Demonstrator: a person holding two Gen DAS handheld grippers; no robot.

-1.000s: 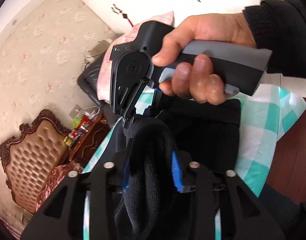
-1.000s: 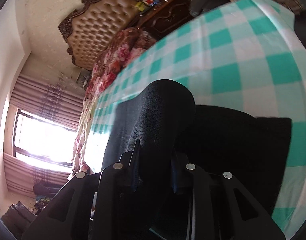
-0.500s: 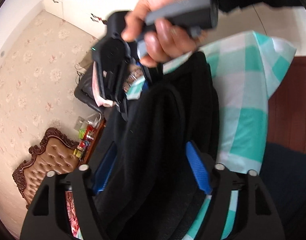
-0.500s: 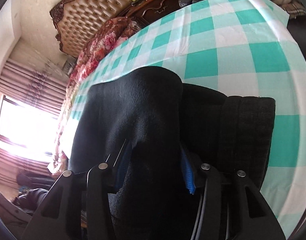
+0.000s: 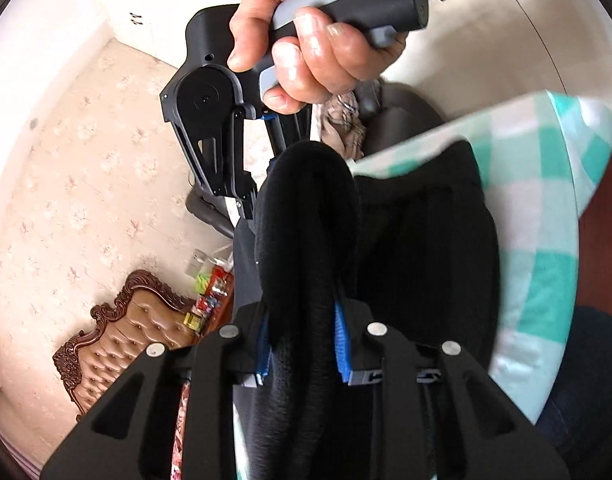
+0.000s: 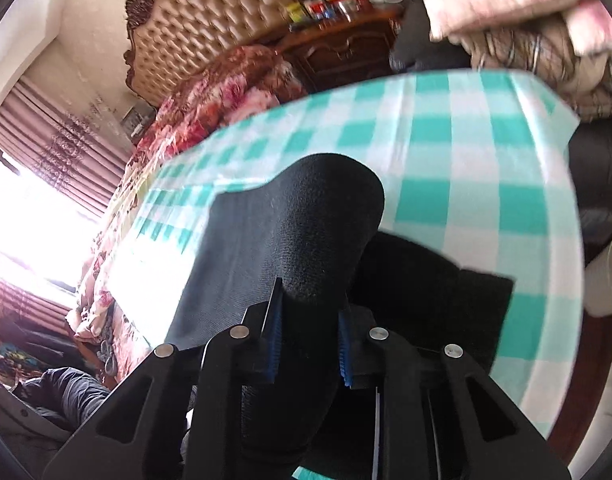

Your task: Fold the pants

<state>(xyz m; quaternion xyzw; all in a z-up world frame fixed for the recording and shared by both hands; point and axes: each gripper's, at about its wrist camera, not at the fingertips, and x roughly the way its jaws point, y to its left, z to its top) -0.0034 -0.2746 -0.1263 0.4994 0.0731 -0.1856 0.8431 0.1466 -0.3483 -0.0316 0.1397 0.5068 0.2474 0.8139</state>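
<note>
Black pants (image 5: pixel 426 260) lie partly folded on a green-and-white checked cloth (image 5: pixel 546 200). In the left wrist view a thick fold of the fabric stands between the blue pads (image 5: pixel 342 344) of my left gripper (image 5: pixel 302 344), whose jaws are closing and pressing on it. Above it a hand (image 5: pixel 318 60) holds the handle of the other tool. In the right wrist view my right gripper (image 6: pixel 310 344) also has its jaws closing on a raised hump of the pants (image 6: pixel 326 232). The rest of the pants lies flat on the checked cloth (image 6: pixel 486 160).
A tufted brown headboard (image 6: pixel 210 28), floral bedding (image 6: pixel 226 92) and a wooden nightstand with bottles (image 6: pixel 338 36) stand beyond the cloth. A heap of clothes (image 6: pixel 526 40) lies at the far right. A bright window (image 6: pixel 22 208) is at the left. Dark wood (image 5: pixel 602 240) shows past the cloth's edge.
Both pairs of jaws stood wider half a second ago and have narrowed onto the black fabric. The right gripper has risen with its fold, showing more of the cloth.
</note>
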